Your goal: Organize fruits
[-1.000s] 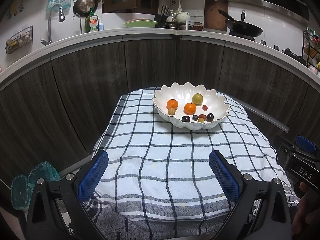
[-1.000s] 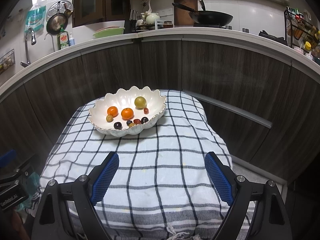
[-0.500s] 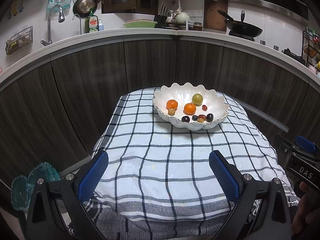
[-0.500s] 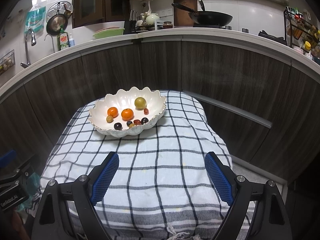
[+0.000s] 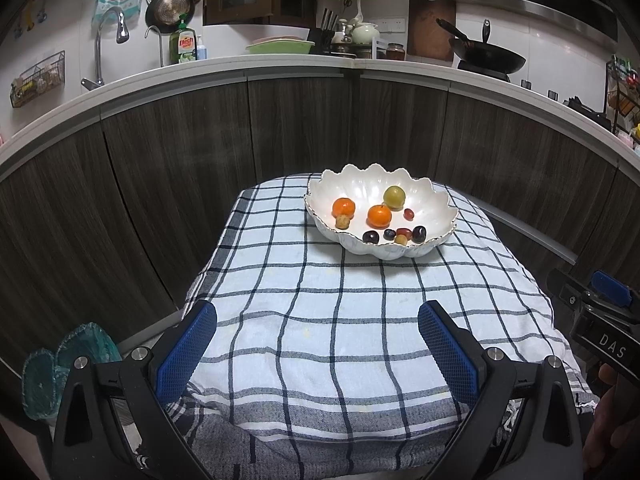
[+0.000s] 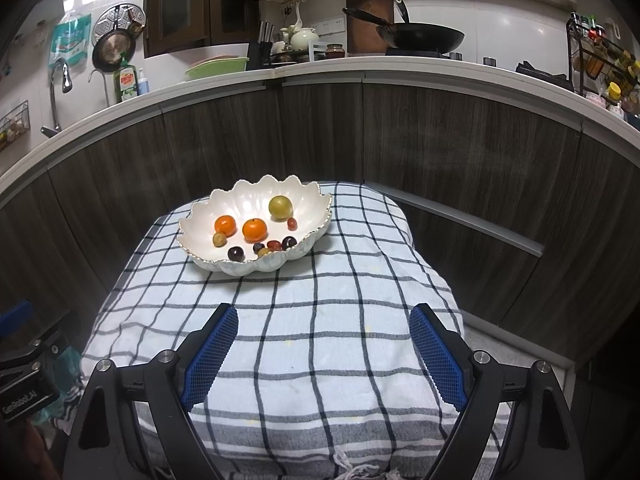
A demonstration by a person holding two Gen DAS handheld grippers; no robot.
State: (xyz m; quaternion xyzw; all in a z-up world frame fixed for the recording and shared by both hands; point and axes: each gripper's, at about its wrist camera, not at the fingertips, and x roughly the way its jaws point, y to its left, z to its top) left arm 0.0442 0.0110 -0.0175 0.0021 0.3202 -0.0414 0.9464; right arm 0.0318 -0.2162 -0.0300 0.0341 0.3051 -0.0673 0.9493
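Observation:
A white scalloped bowl (image 5: 436,204) (image 6: 204,216) stands at the far end of a small table under a checked cloth (image 5: 320,320) (image 6: 320,340). In it lie two oranges (image 5: 379,216) (image 6: 254,229), a yellow-green fruit (image 5: 394,197) (image 6: 280,207) and several small dark and red fruits (image 5: 418,234) (image 6: 236,254). My left gripper (image 5: 318,346) hangs open over the near edge of the cloth, well short of the bowl, with nothing between its blue pads. My right gripper (image 6: 322,352) is open too, empty, above the near edge, the bowl ahead to its left.
Dark wooden cabinet fronts (image 5: 300,132) curve round behind the table under a white counter (image 5: 280,62) with a wok (image 6: 416,36), a tap and dishes. A teal mesh bag (image 5: 60,364) lies on the floor at the left. The right gripper's body (image 5: 600,320) shows at the left view's right edge.

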